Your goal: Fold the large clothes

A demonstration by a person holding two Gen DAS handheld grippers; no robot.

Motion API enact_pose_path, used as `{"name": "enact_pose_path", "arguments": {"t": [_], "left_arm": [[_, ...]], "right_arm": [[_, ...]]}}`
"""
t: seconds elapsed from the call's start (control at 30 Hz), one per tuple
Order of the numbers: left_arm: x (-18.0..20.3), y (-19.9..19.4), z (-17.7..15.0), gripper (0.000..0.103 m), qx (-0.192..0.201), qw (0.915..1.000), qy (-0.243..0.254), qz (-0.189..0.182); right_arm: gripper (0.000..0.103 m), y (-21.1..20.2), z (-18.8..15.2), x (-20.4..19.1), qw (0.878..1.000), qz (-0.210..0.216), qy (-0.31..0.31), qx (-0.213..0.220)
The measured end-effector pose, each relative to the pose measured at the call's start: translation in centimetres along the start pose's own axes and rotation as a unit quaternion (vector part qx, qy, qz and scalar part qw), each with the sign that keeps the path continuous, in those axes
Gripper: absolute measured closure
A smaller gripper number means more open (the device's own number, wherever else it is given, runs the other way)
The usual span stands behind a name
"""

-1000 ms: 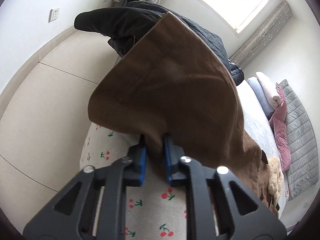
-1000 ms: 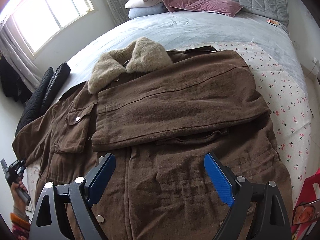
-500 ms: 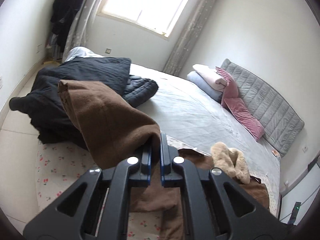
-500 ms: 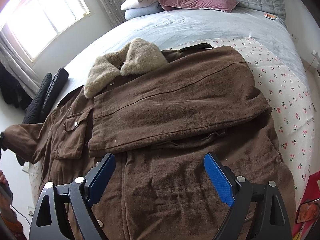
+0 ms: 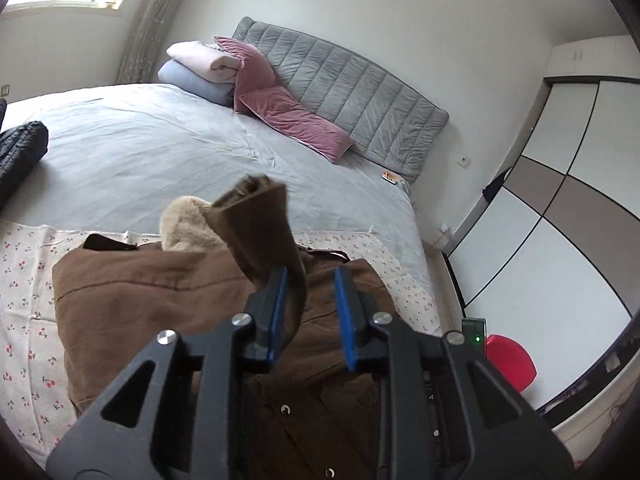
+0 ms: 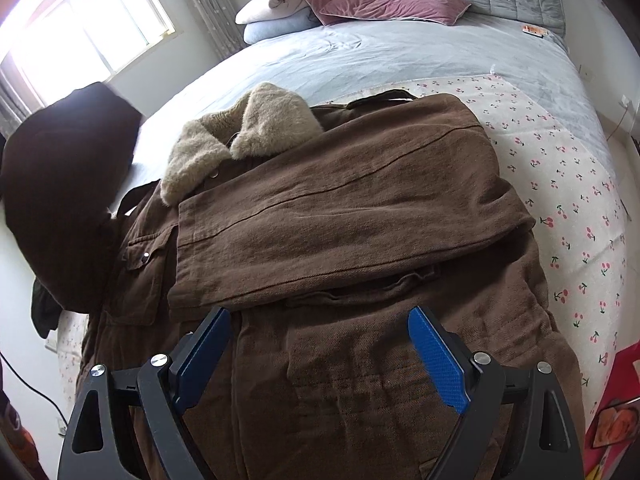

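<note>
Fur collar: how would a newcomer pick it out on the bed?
Find the bed and the brown coat spread on it. At the coat's end nearest the pillows lies the fur collar. It alone is pale beige and fluffy; the rest is flat brown cloth.

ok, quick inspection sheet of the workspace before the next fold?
Surface: bed, grey sheet, cherry-print cloth under the coat.
Job's things: brown coat lying flat, folded sleeve across the chest; lifted sleeve held up at the left gripper.
Clutter: black jacket, pink pillows, folded blankets.
Grippers: left gripper open, sleeve cloth between the jaws; right gripper open, empty, above the coat.
Cables: dark cable, lower left of the right wrist view.
Surroundings: window, wardrobe, headboard.
</note>
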State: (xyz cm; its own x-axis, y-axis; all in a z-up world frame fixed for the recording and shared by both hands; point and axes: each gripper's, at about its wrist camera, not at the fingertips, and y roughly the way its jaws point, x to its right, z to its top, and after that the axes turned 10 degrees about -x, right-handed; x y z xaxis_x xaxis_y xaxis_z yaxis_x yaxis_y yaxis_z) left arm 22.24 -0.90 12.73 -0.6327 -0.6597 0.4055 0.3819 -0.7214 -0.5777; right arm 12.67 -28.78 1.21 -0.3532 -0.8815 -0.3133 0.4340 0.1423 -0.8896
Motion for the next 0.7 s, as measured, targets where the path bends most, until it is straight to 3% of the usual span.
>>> {"name": "enact_pose_path", "arguments": {"t": [0.07,0.13,0.33,0.37,0.43,0.5,0.6,0.7], "left_arm": [[0.9,-0.7,-0.4,0.044,0.021,0.9985,0.036,0.037],[0.4,-1.0,-0.8,0.042,0.021,0.9966,0.045,0.066],[-6.5,-0.5,-3.1,0.042,-0.023,0.9875,-0.016,0.155],[-7.8,-0.6,-4.1,0.043,-0.027,0.9857,-0.029,0.164],[-10.5,-0.5,-5.3,0.057,-0.038,0.9825,-0.054,0.174],[-12.6,0.0,-6.5,0.076,-0.05,0.98,-0.073,0.178],[-14.9,1.2,-7.7,0.082,-0.058,0.98,-0.088,0.169],[-16.1,3.3,-8.9,0.082,-0.078,0.982,-0.086,0.149]], "right_arm": [[0.012,0.1,0.0,0.3,1.0,0.003,-0.001,-0.004],[0.012,0.1,0.0,0.4,1.0,0.006,0.0,-0.005],[0.012,0.0,0.0,0.0,0.999,0.033,-0.002,-0.005],[0.012,-0.1,0.0,-0.2,0.999,0.042,-0.004,-0.006],[0.012,-0.1,0.2,-0.7,0.998,0.067,-0.006,-0.003],[0.012,0.0,1.0,-0.9,0.994,0.112,0.002,0.002],[0.015,1.4,2.5,-2.0,0.987,0.161,0.007,0.002],[0.019,4.4,4.8,-3.6,0.99,0.138,0.003,-0.015]]}}
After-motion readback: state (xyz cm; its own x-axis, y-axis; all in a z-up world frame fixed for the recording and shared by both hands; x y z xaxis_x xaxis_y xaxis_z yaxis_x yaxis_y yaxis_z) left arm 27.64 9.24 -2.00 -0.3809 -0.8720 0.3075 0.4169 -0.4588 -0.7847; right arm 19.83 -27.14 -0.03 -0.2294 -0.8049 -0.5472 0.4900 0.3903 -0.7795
